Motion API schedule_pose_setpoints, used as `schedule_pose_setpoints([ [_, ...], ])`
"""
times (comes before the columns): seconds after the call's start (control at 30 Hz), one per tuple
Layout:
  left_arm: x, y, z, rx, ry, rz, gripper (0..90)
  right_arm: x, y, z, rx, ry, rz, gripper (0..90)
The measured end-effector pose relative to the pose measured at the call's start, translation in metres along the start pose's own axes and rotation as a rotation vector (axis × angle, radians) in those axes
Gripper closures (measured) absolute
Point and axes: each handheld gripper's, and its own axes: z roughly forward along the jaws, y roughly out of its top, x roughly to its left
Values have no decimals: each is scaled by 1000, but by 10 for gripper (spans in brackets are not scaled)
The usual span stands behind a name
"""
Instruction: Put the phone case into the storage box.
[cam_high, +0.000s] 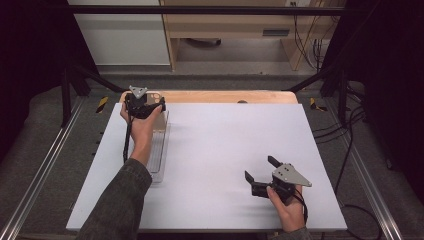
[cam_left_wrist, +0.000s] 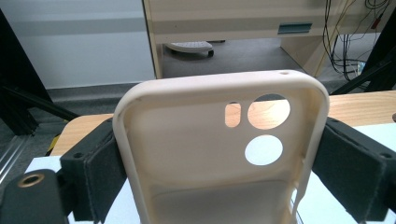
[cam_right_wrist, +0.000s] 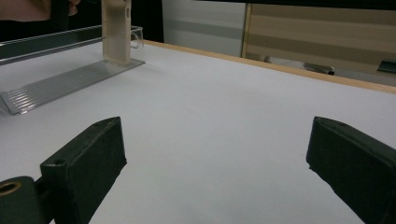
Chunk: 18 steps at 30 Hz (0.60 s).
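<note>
White tabletop (cam_high: 215, 150): left claw (cam_left_wrist: 219, 154) clamps an unmarked cream phone case (cam_left_wrist: 201, 140); right claw (cam_right_wrist: 215, 163) gapes apart.

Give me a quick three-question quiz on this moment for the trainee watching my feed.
1. True or false: the left tool is shut on the cream phone case.
2. Which is the state of the right tool? A) shut on the case B) open above the white table sheet C) gripping the clear ribbed stand
3. Fill in: the case stands upright at the far end of the ____.

Key: 1 true: both pads press the case's side edges. 2 B: its jaws stand wide apart with nothing between them. 3 clear ribbed stand, at the table's left.
</note>
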Motion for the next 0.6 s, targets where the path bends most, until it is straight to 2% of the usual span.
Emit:
schedule_pose_setpoints([
  [0.13, 0, -1, 2, -10, -8, 4, 94, 0, 0, 0, 1, 2, -1, 45],
  [0.43, 5, -1, 4, -21, -3, -37, 93, -1, -1, 1, 0, 0, 4, 44],
  [0.6, 6, -1, 4, -27, -18, -41, 90, -1, -1, 1, 1, 1, 4, 44],
])
